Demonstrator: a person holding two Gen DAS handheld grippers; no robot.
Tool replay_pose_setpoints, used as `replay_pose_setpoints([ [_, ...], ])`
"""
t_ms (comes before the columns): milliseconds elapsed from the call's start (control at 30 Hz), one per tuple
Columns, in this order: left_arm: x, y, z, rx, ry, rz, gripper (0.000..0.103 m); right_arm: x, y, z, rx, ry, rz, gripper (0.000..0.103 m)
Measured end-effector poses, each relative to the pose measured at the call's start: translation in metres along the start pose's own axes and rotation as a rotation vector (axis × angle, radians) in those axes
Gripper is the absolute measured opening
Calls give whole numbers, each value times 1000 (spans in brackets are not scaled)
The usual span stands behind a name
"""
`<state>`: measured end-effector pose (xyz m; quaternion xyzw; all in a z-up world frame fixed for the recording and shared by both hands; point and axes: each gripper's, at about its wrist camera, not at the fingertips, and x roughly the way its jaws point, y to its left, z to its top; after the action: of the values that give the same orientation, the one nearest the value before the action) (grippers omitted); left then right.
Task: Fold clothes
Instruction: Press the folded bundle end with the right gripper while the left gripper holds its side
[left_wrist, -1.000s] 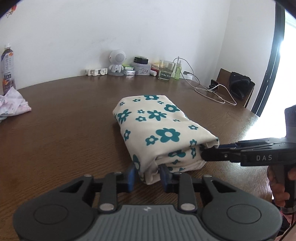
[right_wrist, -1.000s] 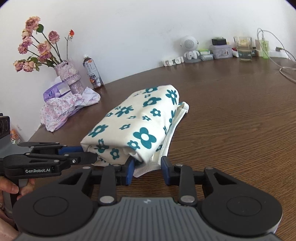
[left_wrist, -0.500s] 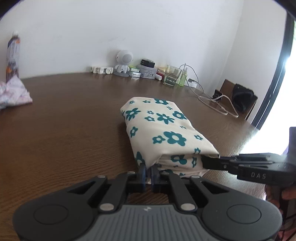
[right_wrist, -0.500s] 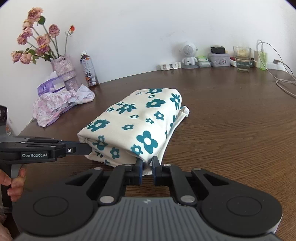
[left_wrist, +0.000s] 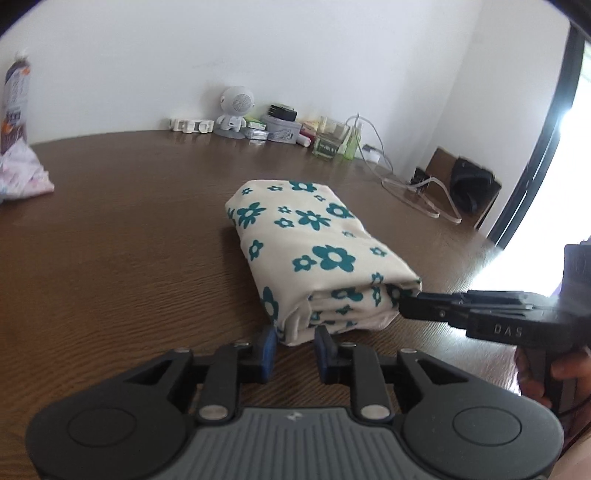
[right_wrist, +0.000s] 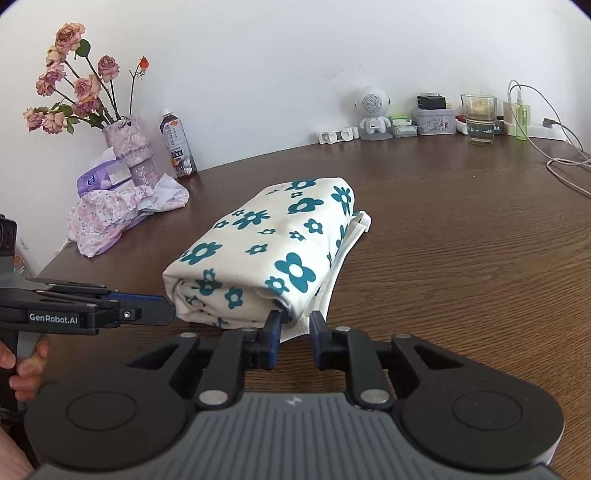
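- Left gripper (left_wrist: 294, 349): blue-padded fingers stand parted, one either side of the near-left corner of the folded garment (left_wrist: 317, 254), a visible gap on each side, clamping nothing.
- Right gripper (right_wrist: 292, 341): same story, fingers spread, the cloth's white hem poking into the gap between them, not pinched.
- In the left view the right gripper (left_wrist: 406, 308) comes in from the side, its tip at the bundle's near-right corner; a hand (left_wrist: 546, 373) grips its handle.
- In the right view the left gripper (right_wrist: 168, 314) noses up to the bundle's opposite near corner, fingers of a hand (right_wrist: 22, 373) curled round its grip.
- The garment, cream with teal flowers, lies folded in a thick bundle straight ahead of both tools on the brown wooden table (right_wrist: 461, 258).
- Further off, ahead-left of the right tool: a crumpled pink floral cloth (right_wrist: 110, 218), a vase of dried roses (right_wrist: 129, 147), a drink bottle (right_wrist: 177, 144).
- Along the far wall: a small white robot-shaped speaker (right_wrist: 373, 110), a glass (right_wrist: 478, 118), white cables (right_wrist: 561, 162).
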<state>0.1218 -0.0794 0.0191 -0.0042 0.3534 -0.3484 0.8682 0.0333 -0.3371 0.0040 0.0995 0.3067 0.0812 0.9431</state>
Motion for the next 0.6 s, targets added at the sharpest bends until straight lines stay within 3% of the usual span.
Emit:
replay_pose_setpoints([
  [167, 13, -6, 3, 54, 22, 52, 24, 7, 5, -2, -10, 7, -4, 25],
  [333, 19, -6, 5, 68, -9, 42, 23, 6, 3, -2, 7, -35, -9, 25],
  [400, 20, -5, 6, 64, -21, 37, 17, 6, 2, -2, 9, -49, -8, 18],
  [433, 21, -5, 6, 62, -26, 34, 8, 6, 2, -2, 4, -52, -10, 16],
  [467, 22, -4, 6, 59, -32, 31, 7, 6, 2, -2, -1, -54, -12, 11],
  [600, 22, 4, 4, -25, -43, -2, 5, 9, 1, -2, 2, -47, -31, 8],
])
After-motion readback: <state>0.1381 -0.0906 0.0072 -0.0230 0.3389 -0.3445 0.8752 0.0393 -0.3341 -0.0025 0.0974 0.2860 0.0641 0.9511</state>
